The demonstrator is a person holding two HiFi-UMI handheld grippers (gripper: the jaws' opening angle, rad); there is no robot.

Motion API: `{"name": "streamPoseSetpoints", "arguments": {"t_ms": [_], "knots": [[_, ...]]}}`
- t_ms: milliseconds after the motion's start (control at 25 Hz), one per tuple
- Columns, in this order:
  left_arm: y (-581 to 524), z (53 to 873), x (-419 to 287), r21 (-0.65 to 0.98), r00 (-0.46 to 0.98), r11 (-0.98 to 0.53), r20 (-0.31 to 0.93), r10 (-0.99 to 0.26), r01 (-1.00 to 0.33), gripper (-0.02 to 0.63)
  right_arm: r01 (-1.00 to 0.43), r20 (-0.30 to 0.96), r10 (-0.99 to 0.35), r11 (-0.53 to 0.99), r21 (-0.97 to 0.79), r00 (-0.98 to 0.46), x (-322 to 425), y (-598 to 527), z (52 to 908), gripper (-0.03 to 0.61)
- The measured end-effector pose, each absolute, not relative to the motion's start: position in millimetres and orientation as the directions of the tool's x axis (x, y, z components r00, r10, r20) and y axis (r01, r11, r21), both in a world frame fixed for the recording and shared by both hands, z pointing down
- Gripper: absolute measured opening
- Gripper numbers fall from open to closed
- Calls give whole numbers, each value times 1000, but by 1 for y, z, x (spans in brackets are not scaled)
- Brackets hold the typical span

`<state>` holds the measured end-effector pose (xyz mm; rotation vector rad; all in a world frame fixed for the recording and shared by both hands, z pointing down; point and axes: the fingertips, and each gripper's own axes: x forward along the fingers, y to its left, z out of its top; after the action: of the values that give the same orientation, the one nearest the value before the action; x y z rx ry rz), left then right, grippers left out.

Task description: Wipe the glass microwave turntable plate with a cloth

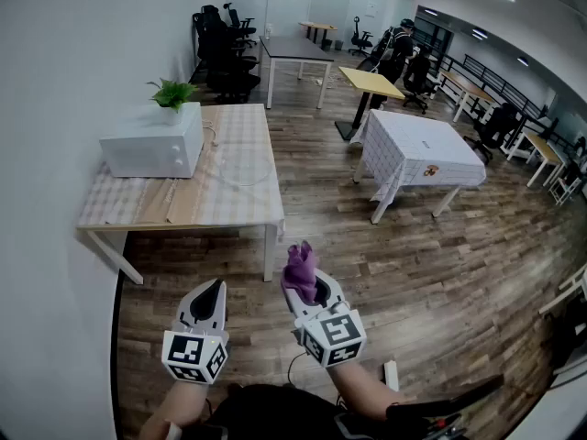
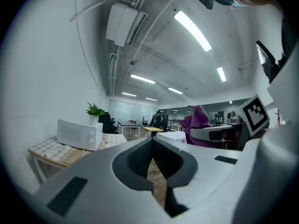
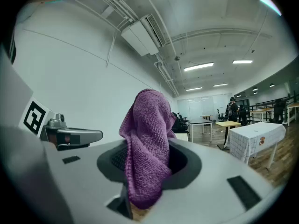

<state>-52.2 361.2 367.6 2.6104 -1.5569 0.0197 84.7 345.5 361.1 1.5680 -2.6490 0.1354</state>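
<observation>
My right gripper point(image 1: 306, 280) is shut on a purple cloth point(image 1: 300, 266), which sticks up from between its jaws and hangs bunched over them point(image 3: 148, 164). My left gripper point(image 1: 212, 290) is beside it, shut with nothing in it; its tips meet point(image 2: 151, 142). Both are held low over the wooden floor, well short of the table point(image 1: 234, 204). A faint round outline of a glass plate point(image 1: 244, 165) lies on the table to the right of the white microwave point(image 1: 152, 145). The microwave point(image 2: 79, 133) also shows far off in the left gripper view.
A potted plant point(image 1: 172, 93) stands on the microwave. A white-clothed table point(image 1: 417, 149), a yellow desk point(image 1: 371, 82) and office chairs point(image 1: 225, 49) fill the room beyond. The wall runs along the left. A person point(image 1: 400, 49) stands at the far end.
</observation>
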Motion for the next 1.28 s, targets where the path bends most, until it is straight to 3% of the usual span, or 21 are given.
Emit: {"name": "streamPoseSetpoints", "arguments": {"t_ms": [1280], "knots": [[367, 364, -115, 89, 530, -524, 48, -847, -847, 6, -897, 89, -892, 441, -35, -443, 22, 359, 351, 152]]}}
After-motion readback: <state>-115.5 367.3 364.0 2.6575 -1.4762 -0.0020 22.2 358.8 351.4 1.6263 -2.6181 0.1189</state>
